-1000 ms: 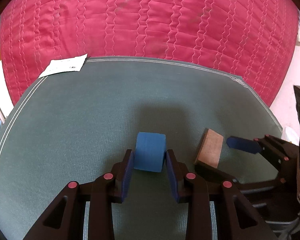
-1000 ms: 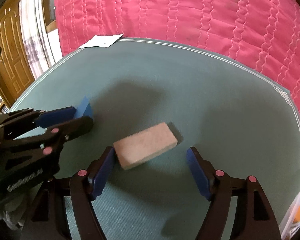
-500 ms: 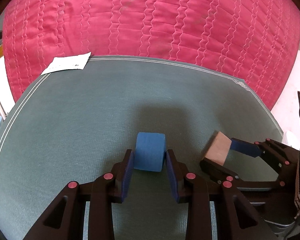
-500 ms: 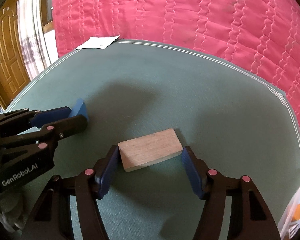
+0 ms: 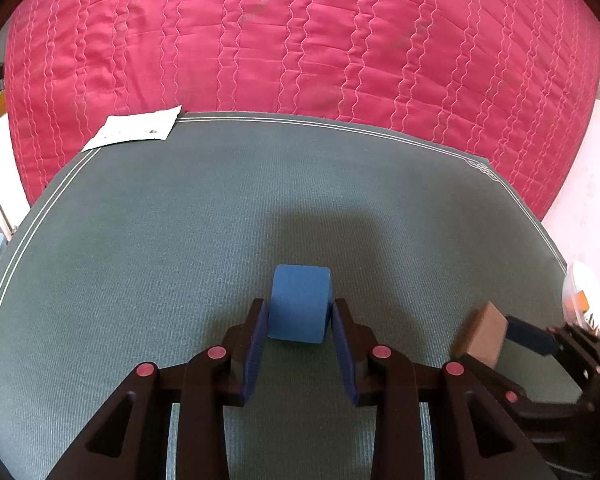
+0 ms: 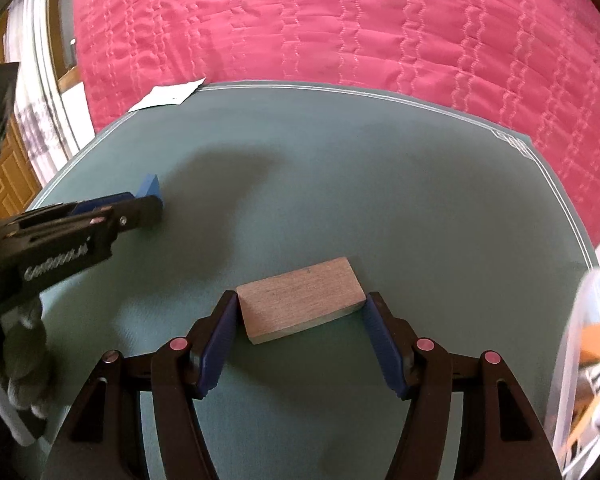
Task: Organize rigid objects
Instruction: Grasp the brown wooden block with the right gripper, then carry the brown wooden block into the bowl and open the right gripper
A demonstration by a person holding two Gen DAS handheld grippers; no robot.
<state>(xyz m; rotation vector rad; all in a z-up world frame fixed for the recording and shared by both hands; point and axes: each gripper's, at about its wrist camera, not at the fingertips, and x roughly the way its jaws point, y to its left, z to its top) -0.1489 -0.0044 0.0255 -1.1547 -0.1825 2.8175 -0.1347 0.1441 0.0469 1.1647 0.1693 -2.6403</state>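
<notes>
On the left wrist view my left gripper (image 5: 299, 322) pinches the blue block (image 5: 299, 303) over the green mat (image 5: 180, 240), near its front edge. On the right wrist view my right gripper (image 6: 300, 320) clamps the wooden block (image 6: 300, 300) by its ends, toward the mat's right edge beside a clear plastic bin (image 6: 580, 360).

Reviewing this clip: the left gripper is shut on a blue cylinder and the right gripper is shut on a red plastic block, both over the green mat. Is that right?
Not quite. The right gripper is shut on a wooden block, not a red plastic one; the right wrist view shows its grain. The rest holds: the left gripper is shut on the blue cylinder, both over the green mat.
</notes>
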